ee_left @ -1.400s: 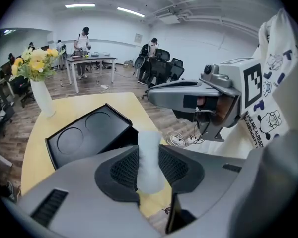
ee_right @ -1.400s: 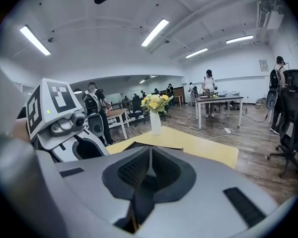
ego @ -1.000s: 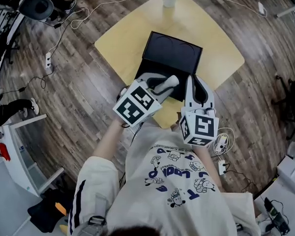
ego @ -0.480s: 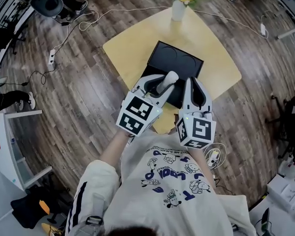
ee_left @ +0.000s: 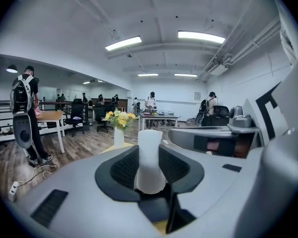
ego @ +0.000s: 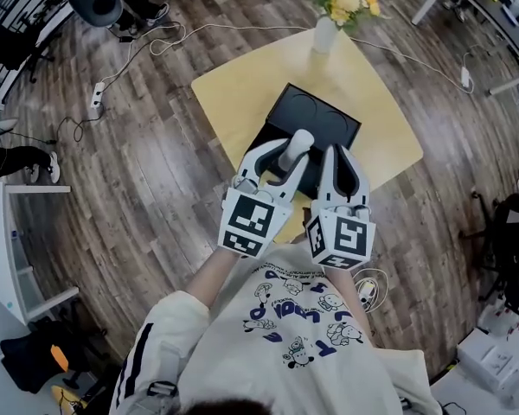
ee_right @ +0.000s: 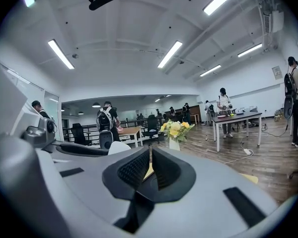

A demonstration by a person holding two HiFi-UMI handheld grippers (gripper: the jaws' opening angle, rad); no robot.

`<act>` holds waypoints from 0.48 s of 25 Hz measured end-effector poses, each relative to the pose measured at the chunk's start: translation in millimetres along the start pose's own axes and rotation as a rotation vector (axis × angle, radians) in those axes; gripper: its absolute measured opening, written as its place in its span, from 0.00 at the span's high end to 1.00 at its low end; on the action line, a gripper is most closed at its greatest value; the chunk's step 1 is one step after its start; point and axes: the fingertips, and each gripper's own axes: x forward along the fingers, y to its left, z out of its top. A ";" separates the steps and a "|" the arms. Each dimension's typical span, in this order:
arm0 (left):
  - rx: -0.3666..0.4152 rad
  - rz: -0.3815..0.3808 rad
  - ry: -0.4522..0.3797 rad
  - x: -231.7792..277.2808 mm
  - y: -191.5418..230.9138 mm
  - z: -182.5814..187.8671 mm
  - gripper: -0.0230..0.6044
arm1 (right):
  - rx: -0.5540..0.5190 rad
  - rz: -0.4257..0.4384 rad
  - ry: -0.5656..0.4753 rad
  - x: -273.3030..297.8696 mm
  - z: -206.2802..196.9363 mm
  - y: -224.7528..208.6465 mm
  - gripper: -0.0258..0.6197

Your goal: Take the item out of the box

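Clamping what looks like a white bottle [ego: 297,143], left gripper [ego: 284,156] hovers over black box [ego: 320,115] mid-frame, right gripper [ego: 342,154] closed, empty.

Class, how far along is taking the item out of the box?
Done: the left gripper is shut on the white cylinder; hollows in the black box look empty. In hand: the cylinder, over the box's edge. Left: probably setting it on the yellow table. The right gripper is shut, empty.

Pale T-shirt [ego: 304,322] with blue cartoon prints
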 end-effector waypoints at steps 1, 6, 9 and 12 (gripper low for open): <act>-0.004 0.020 -0.015 -1.5 1.2 2.2 0.76 | -0.002 0.001 -0.002 -0.4 1.0 0.1 0.90; -0.026 0.091 -0.069 -10.8 10.6 6.3 0.76 | -0.006 0.002 -0.007 -2.3 0.1 5.2 0.90; -0.030 0.105 -0.083 -13.7 12.5 6.2 0.76 | -0.008 0.004 -0.008 -4.2 -1.2 8.3 0.90; -0.028 0.120 -0.098 -16.4 13.6 8.8 0.76 | -0.016 0.003 -0.011 -6.0 -0.1 10.5 0.90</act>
